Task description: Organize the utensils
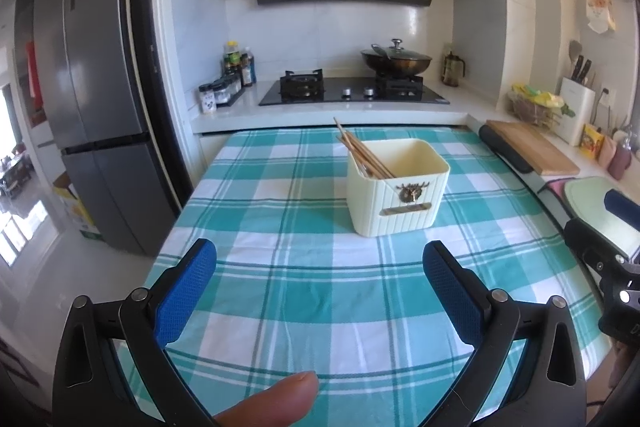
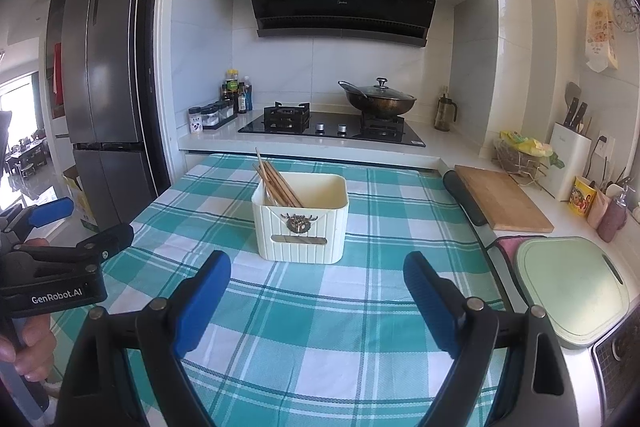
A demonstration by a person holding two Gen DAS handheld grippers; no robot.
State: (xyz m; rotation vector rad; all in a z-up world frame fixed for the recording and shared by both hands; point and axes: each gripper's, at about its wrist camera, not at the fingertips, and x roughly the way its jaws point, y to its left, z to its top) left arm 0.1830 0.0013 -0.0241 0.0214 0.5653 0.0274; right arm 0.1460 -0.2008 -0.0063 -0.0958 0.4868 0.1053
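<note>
A cream ribbed utensil box with a brass emblem stands on the teal checked tablecloth; it also shows in the right wrist view. Several wooden chopsticks lean inside it against its left wall, also seen in the right wrist view. My left gripper is open and empty, hovering over the cloth in front of the box. My right gripper is open and empty, also just in front of the box. The left gripper's body shows at the left of the right wrist view.
A stove with a lidded wok sits on the counter behind the table. A wooden board, a green cutting board and a knife block line the right counter. A fridge stands left.
</note>
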